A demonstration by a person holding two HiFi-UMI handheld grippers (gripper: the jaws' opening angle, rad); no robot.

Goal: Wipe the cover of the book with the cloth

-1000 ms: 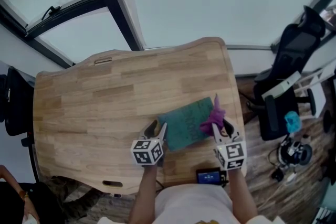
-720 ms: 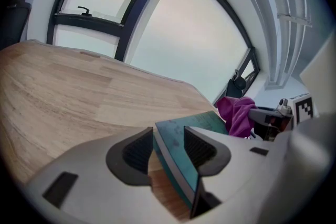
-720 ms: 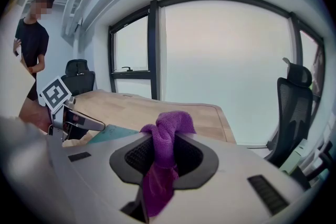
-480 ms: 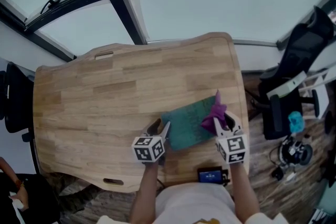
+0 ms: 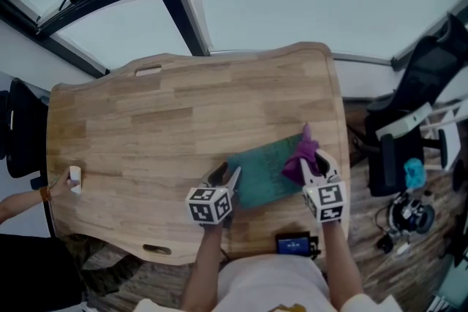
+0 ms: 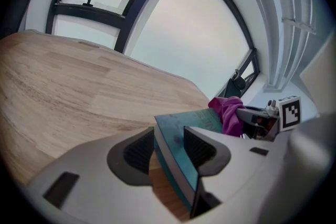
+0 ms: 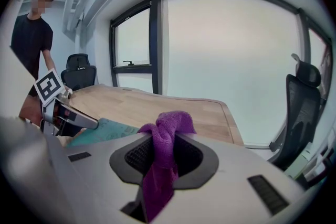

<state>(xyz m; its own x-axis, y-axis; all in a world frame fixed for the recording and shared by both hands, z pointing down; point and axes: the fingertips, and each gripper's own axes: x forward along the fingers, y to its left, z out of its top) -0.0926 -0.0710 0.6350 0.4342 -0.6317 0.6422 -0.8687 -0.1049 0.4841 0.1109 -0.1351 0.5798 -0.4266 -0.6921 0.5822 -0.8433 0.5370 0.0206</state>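
A teal book [image 5: 265, 173] lies on the wooden table [image 5: 168, 128] near its front right corner. My left gripper [image 5: 224, 182] is shut on the book's near-left edge; in the left gripper view the book [image 6: 181, 157] stands clamped between the two jaws of the left gripper [image 6: 170, 152]. My right gripper [image 5: 315, 166] is shut on a purple cloth [image 5: 300, 156], which rests at the book's right end. In the right gripper view the cloth [image 7: 164, 139] hangs bunched between the jaws of the right gripper [image 7: 164, 153], with the book [image 7: 102, 131] to the left.
A person's hand [image 5: 57, 188] holds a small white object [image 5: 74, 175] at the table's left edge; the person [image 7: 32, 34] stands beyond it. A black device [image 5: 292, 245] lies at the near edge. Office chairs stand to the right [image 5: 413, 77] and left [image 5: 18, 131].
Both grippers keep their holds and have hardly moved. A hand with a small white object has come into view at the table's left edge.
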